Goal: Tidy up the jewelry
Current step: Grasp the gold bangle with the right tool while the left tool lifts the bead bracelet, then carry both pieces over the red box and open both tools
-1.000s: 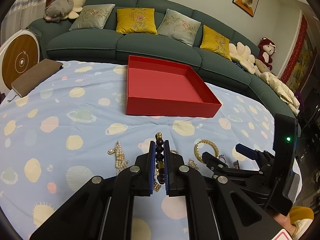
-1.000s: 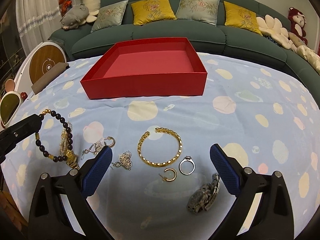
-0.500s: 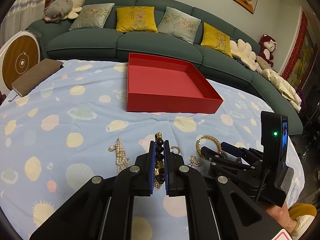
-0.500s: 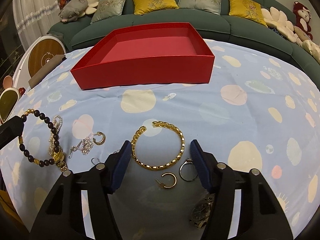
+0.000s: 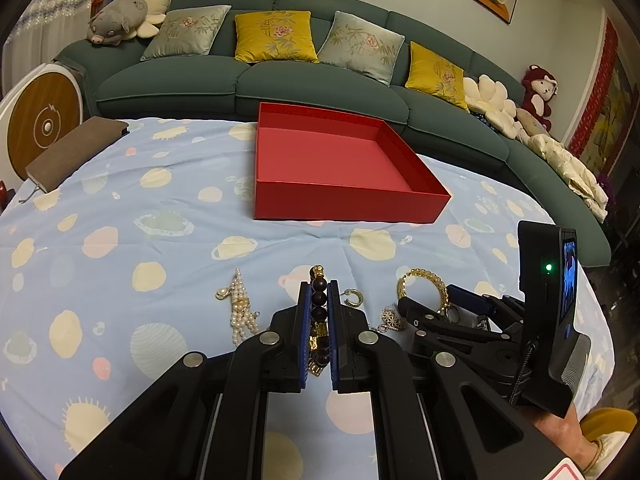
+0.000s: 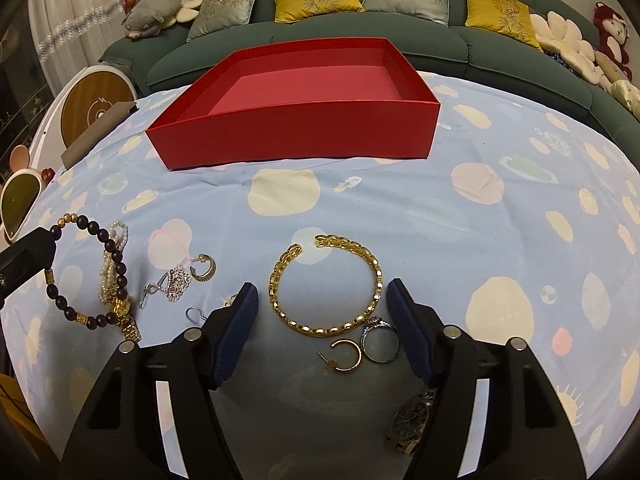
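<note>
Changes since a second ago: the right gripper (image 6: 322, 300) had its fingers spread wide, well outside the loose pieces; half a second ago they had drawn in close on either side of the gold chain bangle (image 6: 325, 284). They now stand a little wider again and are opening, with the bangle between them and neither pad visibly pressing on it. The left gripper (image 5: 319, 292) shows no change: clenched on the dark bead bracelet (image 5: 319, 312), same place over the cloth.

Item 1, dark bead bracelet: round dark beads with gold spacers and a gold charm, pinched edge-on between the left fingers; in the right wrist view most of its loop (image 6: 90, 276) hangs free beyond the left fingertip.

Item 2, gold chain bangle: open cuff of flat links, gap on its far side, flat on the cloth between the right pads.

Item 3, silver ring (image 6: 380, 338): just inside the right-hand finger, touching the bangle's near edge.

Item 4, gold hoop earring (image 6: 346, 356): between the right fingers, nearer the camera than the bangle.

Item 5, wristwatch (image 6: 412, 420): under the right-hand finger, partly hidden.

Item 6, pearl strand (image 5: 240, 312): left of the left fingers.

Item 7, silver pendant and hoop (image 6: 184, 276): beyond the left-hand finger of the right gripper.

Item 8, red box (image 6: 296, 132): open, well beyond both fingertips on the blue spotted tablecloth (image 6: 480, 240).
</note>
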A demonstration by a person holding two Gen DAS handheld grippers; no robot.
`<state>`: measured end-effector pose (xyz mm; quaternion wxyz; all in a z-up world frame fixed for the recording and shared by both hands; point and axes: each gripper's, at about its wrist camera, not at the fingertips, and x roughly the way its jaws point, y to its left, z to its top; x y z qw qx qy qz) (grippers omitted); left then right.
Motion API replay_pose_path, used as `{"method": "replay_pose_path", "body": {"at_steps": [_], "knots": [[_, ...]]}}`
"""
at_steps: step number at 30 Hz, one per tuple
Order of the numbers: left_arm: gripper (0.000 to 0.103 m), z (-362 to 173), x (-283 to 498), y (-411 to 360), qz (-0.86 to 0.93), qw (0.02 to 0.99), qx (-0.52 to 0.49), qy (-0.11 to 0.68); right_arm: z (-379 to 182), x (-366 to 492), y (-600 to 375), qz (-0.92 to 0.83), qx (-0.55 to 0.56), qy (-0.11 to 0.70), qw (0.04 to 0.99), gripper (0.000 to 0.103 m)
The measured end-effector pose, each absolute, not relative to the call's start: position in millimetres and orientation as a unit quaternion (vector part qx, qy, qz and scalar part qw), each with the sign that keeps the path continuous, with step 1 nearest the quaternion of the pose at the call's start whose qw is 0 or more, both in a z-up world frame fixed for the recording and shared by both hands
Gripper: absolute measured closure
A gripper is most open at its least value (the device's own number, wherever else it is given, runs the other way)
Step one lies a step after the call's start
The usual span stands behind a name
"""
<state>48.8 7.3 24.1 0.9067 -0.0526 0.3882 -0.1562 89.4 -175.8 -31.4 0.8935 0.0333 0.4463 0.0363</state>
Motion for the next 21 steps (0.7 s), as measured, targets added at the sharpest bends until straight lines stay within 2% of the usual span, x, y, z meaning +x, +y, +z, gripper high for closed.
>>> {"method": "replay_pose_path", "body": {"at_steps": [1,7,12,17,21], "knots": [[0.098,24.0,49.1,7.6,-0.156,0.907,-0.053,0.388,-31.2,89.2,-174.8,0.037,0.030,0.446,0.894,0.047],[0.098,28.6,50.3,9.1,-0.158,0.907,-0.059,0.385,-25.0,85.1,-176.2,0.039,0.038,0.434,0.899,0.047],[0.098,45.8,57.9,7.9,-0.162,0.911,-0.063,0.375,1.6,77.9,-180.4,0.055,0.062,0.407,0.909,0.047],[0.098,82.0,86.3,-3.9,-0.184,0.918,-0.049,0.348,41.4,82.6,-184.3,0.084,0.070,0.384,0.917,0.047],[0.098,100.4,131.0,-21.1,-0.181,0.930,-0.018,0.319,65.4,119.0,-195.9,0.086,0.071,0.366,0.924,0.047]]}}
